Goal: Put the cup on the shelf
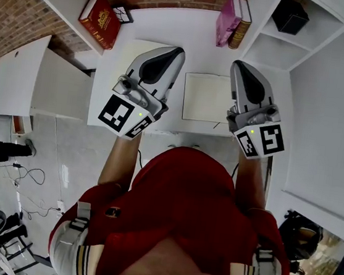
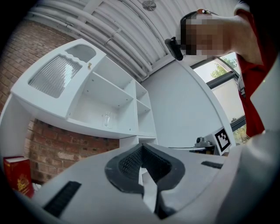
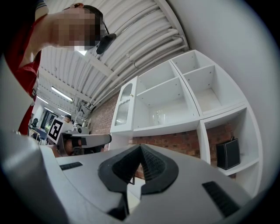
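1. The small clear glass cup (image 2: 106,118) stands upright in the wide open bay of the white wall shelf unit (image 2: 87,126), towards the back and free of both tools. From where it stands, the placing looks already done.
2. The right gripper view shows the same cup (image 3: 158,117) in that bay, with nothing else sharing it, so it has room and does not look likely to be knocked.
3. The left gripper (image 2: 141,149) has its ribbed dark pads pressed together with nothing between them. It is empty and well apart from the cup.
4. The right gripper (image 3: 140,149) is likewise closed on nothing, its pads meeting at the tip.
5. In the head view, both grippers, left (image 1: 169,55) and right (image 1: 239,68), hover side by side low over the white desk (image 1: 173,28). They point away from the person, and their cameras tilt up at the shelf. This reads as a rest pose rather than a reach.
6. Between them on the desk lies a pale flat pad (image 1: 205,97).
7. Further out, a red hardback book (image 1: 101,19) leans at the desk's left. Pink and brown books (image 1: 229,19) stand at its back, and a black box (image 1: 291,14) sits in a lower compartment on the right, clear of the cup's bay.
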The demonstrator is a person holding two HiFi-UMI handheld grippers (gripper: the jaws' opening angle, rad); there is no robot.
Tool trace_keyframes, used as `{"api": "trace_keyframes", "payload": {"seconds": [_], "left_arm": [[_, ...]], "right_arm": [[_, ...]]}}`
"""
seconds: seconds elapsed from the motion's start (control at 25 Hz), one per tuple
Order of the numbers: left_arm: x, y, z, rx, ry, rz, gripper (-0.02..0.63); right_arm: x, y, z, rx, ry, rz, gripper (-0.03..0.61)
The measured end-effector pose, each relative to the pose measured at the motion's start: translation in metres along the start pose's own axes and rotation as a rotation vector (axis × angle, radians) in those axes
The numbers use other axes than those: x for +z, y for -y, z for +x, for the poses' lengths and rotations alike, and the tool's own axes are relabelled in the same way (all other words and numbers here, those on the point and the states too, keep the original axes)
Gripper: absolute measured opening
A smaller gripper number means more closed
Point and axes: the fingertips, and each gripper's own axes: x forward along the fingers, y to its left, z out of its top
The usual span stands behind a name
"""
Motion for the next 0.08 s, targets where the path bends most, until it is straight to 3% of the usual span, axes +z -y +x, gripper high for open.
{"api": "trace_keyframes", "payload": {"seconds": [0.08], "left_arm": [[0.0005, 0.0005, 0.0003, -0.001, 0.002, 0.001, 0.006]], "right_arm": [[0.0008, 0.0003, -0.0001, -0.001, 0.002, -0.001, -0.003]]}}
